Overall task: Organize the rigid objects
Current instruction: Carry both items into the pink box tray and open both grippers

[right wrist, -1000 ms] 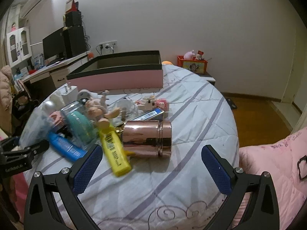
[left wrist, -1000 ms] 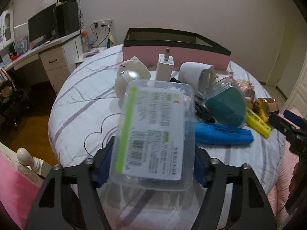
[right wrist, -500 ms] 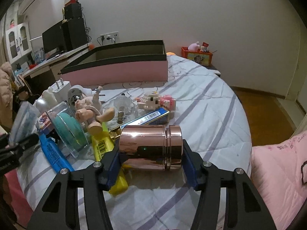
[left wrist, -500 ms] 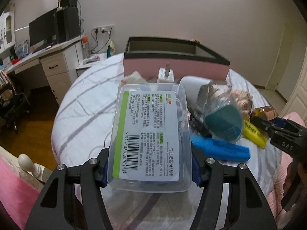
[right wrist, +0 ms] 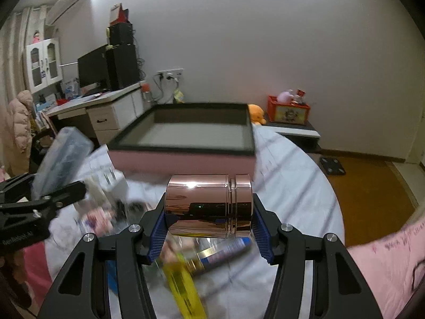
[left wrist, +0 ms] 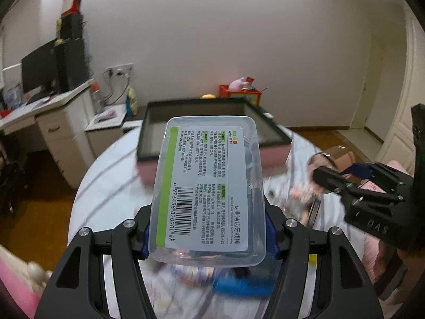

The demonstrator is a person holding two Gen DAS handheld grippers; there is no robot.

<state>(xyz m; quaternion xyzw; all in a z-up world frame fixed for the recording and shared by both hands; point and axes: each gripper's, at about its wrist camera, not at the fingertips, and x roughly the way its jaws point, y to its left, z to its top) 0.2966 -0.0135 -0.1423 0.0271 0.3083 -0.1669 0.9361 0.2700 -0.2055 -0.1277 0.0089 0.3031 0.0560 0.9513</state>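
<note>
My left gripper (left wrist: 207,235) is shut on a clear plastic floss-pick box (left wrist: 205,186) with a green-edged label, held above the bed. My right gripper (right wrist: 208,228) is shut on a shiny rose-gold canister (right wrist: 208,206) lying sideways between its blue pads, also lifted off the bed. A pink storage box with a black rim (right wrist: 186,138) stands open beyond both, seen too in the left wrist view as the pink box (left wrist: 212,130). The right gripper with the canister (left wrist: 329,156) shows at the right of the left view; the left gripper with its clear box (right wrist: 61,156) shows at the left of the right view.
Blurred clutter lies on the striped bed (right wrist: 292,186) below: a yellow highlighter (right wrist: 186,287), a blue marker (left wrist: 244,284), a white charger (right wrist: 111,180), small toys. A white desk (left wrist: 53,122) stands at the left, a red crate (right wrist: 288,110) by the wall.
The right gripper closed on the rose-gold canister and lifted it. Both grippers rose with their loads and now face the pink box, which looks nearer.
</note>
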